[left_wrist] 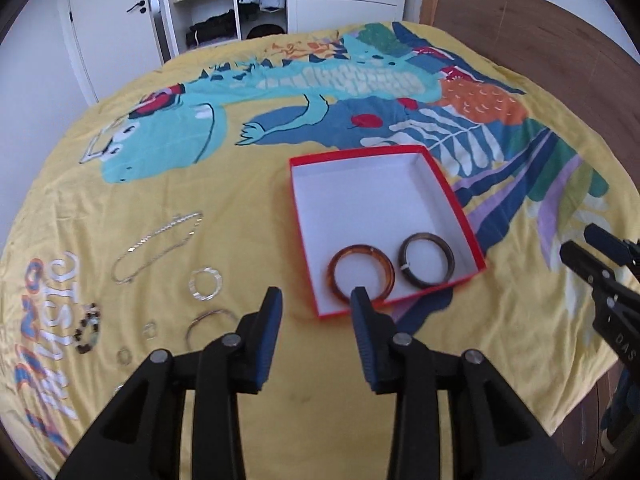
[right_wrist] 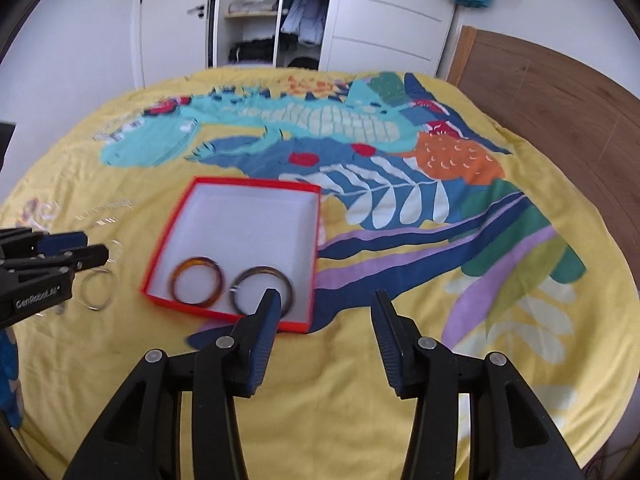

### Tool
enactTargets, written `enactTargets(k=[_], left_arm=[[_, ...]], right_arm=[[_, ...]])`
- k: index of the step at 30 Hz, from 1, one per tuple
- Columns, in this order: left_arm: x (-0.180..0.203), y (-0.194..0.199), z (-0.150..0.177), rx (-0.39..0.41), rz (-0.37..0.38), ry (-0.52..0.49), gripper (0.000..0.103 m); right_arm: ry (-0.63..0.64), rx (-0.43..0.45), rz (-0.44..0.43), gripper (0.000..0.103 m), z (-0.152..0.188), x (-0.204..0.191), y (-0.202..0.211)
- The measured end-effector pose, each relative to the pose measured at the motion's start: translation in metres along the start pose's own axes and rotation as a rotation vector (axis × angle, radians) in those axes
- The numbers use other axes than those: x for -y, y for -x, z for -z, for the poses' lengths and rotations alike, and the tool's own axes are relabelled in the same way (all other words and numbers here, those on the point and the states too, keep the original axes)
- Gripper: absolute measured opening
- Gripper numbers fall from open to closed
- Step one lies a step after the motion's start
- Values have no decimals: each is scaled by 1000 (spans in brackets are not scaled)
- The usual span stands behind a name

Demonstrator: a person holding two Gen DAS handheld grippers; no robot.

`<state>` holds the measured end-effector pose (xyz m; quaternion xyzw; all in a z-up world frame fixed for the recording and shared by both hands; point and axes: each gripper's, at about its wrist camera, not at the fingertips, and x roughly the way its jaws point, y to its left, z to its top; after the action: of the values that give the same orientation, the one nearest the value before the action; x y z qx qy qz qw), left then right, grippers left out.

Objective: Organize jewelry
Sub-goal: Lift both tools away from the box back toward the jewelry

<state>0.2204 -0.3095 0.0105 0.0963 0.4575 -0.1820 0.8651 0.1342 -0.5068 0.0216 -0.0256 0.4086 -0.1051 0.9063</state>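
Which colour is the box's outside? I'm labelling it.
Red box, white inside; clearest in the left wrist view.

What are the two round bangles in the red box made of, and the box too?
Orange bangle: probably glossy plastic or resin, since light glows through its amber, mottled body. Dark bangle: brown and duller; wood, horn or dark resin, hard to tell. Red box: looks like matte cardboard, with thin straight walls and a white inside.

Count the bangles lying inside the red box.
2. An amber bangle lies at the box's near edge, toward the loose jewelry; a dark brown bangle lies beside it, apart. The rest of the box floor shows bare, nothing hidden.
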Motion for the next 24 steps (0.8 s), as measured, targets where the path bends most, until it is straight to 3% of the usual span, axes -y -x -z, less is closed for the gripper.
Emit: enactTargets(k=[12, 24], left_arm=[[-106, 134, 70, 126, -169, 24, 34], [-196, 210, 147, 184, -275, 124, 34]], right_arm=[[-28, 124, -96, 46, 25, -51, 114], [-31, 224, -165, 46, 47, -94, 190]])
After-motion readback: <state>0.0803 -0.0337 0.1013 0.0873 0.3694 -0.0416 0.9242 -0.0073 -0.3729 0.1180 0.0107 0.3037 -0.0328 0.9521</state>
